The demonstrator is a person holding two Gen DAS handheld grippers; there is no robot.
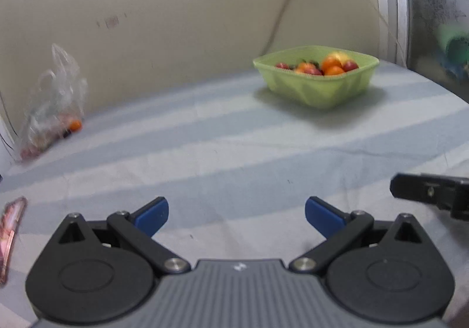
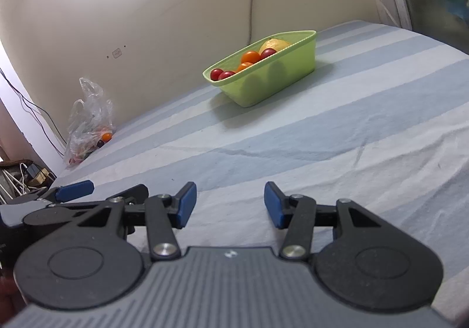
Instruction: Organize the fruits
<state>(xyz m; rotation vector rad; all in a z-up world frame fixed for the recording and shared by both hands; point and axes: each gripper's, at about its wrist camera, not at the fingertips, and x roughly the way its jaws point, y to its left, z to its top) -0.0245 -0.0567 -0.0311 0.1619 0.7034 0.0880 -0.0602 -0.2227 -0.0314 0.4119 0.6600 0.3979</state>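
Observation:
A light green basket (image 1: 316, 90) stands on the striped bed near the far wall and holds red, orange and yellow fruits (image 1: 332, 64). It also shows in the right wrist view (image 2: 272, 84) with its fruits (image 2: 250, 57). A clear plastic bag (image 1: 52, 111) with a few fruits lies at the far left by the wall, also in the right wrist view (image 2: 88, 122). My left gripper (image 1: 236, 218) is open and empty, low over the sheet. My right gripper (image 2: 230, 204) is open and empty. Both are well short of the basket.
The bed has a blue and white striped sheet (image 2: 351, 137). A pink object (image 1: 11, 231) lies at the left edge. Cables and clutter (image 2: 23, 178) sit beside the bed at left. A window frame (image 1: 392, 5) stands at right. The right gripper's tip (image 1: 431, 190) shows in the left view.

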